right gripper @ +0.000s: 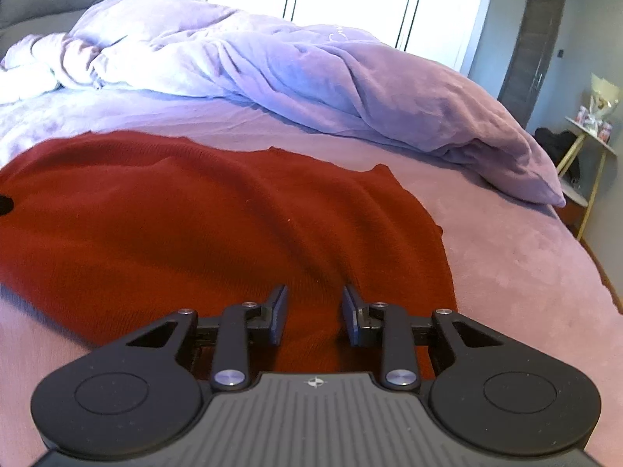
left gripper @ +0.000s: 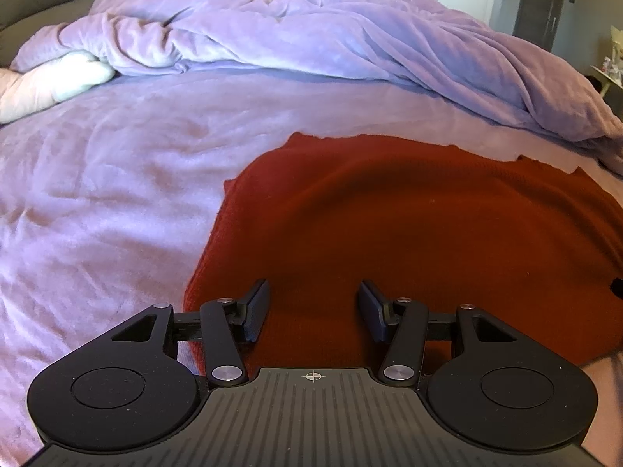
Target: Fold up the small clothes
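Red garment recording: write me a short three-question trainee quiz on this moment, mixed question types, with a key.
1. True or false: the left gripper is shut on the red garment.
2. Multiple choice: the red garment lies on (A) a wooden floor, (B) the lilac bed sheet, (C) a grey sofa.
3. Fill in: beyond the garment, the bunched lilac ______ lies across the bed.

Key
1. False: both its fingers stand apart above the cloth; the right gripper is open too.
2. B.
3. Duvet.
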### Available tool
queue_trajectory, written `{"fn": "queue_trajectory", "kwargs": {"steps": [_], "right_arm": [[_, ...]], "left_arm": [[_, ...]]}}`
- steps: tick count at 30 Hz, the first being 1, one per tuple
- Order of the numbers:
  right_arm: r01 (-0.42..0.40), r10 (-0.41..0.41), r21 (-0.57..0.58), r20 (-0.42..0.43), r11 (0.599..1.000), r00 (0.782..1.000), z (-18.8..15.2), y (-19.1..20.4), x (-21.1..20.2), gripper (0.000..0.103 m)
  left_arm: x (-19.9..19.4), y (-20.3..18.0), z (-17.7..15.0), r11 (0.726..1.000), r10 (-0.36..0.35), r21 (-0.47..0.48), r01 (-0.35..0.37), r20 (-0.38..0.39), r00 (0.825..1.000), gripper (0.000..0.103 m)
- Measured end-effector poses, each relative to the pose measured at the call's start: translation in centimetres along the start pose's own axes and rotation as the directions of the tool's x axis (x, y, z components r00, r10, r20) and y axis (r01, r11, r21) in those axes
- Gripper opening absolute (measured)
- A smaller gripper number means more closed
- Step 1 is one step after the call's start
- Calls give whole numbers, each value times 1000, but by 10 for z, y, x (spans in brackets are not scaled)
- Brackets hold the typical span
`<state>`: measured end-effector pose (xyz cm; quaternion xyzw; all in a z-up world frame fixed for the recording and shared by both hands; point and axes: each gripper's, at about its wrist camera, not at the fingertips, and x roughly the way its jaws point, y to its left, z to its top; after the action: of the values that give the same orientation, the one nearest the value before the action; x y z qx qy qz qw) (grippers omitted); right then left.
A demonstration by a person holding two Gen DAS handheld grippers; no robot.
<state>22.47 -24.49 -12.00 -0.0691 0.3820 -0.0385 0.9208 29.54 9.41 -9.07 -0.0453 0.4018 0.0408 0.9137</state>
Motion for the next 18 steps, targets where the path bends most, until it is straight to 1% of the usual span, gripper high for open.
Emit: {"fn": "queue_trajectory", "kwargs": {"steps": [1, 3, 4, 5, 6, 8, 10, 13, 15, 18], "right_arm": [[2, -2, -2, -2, 1000, 1000, 0, 1, -1, 29], [2, -2, 2, -8, 1000, 1000, 1, 3, 1, 31], [2, -2, 4, -11, 1000, 1000, 1, 4, 1, 31], [2, -2, 1, -14, 1000, 1000, 1, 5, 2, 31], [2, -2, -3, -16, 1000, 1000, 2, 6, 2, 32], [2, -2, -11, -21, 1000, 1000, 3, 7, 4, 33], [-2, 1, -16, -25, 1000, 1000, 5, 7, 6, 34], [0, 0, 5, -36, 1000, 999, 11, 8, 6, 34], [-23, 24, 56, -13, 998, 1000, 20, 11, 4, 34], [-56, 55, 70, 10, 996, 998, 36, 28, 10, 35]], "left_arm": [[0, 0, 0, 1000, 2, 4, -2, -1, 1000, 58], [-1, 0, -1, 1000, 13, 12, -13, 1, 1000, 66], [0, 0, -2, 1000, 20, 13, -20, 2, 1000, 68], [0, 1, -2, 1000, 24, 9, -24, 3, 1000, 71], [0, 2, -3, 1000, 25, -2, -25, 1, 1000, 72], [-2, 5, -2, 999, 21, -31, -21, 0, 1000, 72], [-9, 4, -1, 999, 24, -46, -24, 11, 1000, 70], [-20, -4, 4, 999, -10, -44, 12, 57, 998, 70], [-20, -13, 11, 998, -36, -38, 39, 75, 997, 72], [-6, -32, 21, 999, -44, -5, 45, 65, 997, 72]]}}
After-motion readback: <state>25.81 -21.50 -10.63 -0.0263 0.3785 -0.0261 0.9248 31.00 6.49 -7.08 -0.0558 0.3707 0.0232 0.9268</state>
